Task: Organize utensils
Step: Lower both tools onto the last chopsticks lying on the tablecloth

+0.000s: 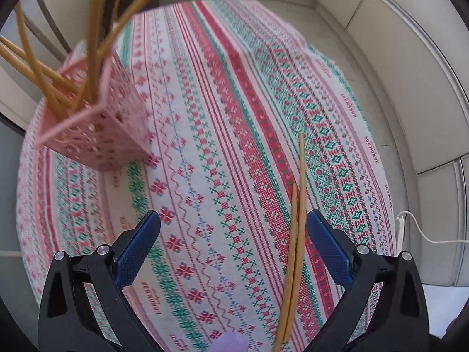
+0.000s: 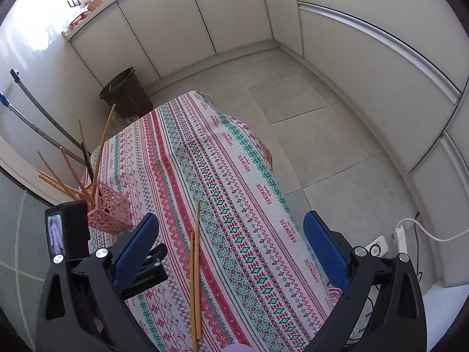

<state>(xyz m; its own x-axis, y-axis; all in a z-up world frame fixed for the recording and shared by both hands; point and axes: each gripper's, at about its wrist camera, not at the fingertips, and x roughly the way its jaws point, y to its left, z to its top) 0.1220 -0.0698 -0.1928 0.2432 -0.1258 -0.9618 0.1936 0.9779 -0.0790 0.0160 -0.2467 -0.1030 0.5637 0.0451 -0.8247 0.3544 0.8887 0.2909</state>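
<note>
Two loose wooden chopsticks (image 1: 296,234) lie side by side on the patterned tablecloth (image 1: 222,117). My left gripper (image 1: 233,223) hangs wide open above the cloth, and the chopsticks pass just inside its right finger, touching neither pad. At the upper left, a pink perforated holder (image 1: 96,135) stands with several chopsticks sticking out. In the right wrist view, the same pair of chopsticks (image 2: 195,264) lies between the spread blue pads of my right gripper (image 2: 231,223), nearer the left pad, with nothing gripped. The holder (image 2: 110,211) stands to the left on the cloth.
The black body of the left tool (image 2: 73,228) sits close beside my right gripper's left finger. Beyond the table's far end are a dark bin (image 2: 126,94) and leaning mop handles (image 2: 44,117). On the floor at right lie a power strip and white cable (image 2: 401,234). The table edge drops off at right.
</note>
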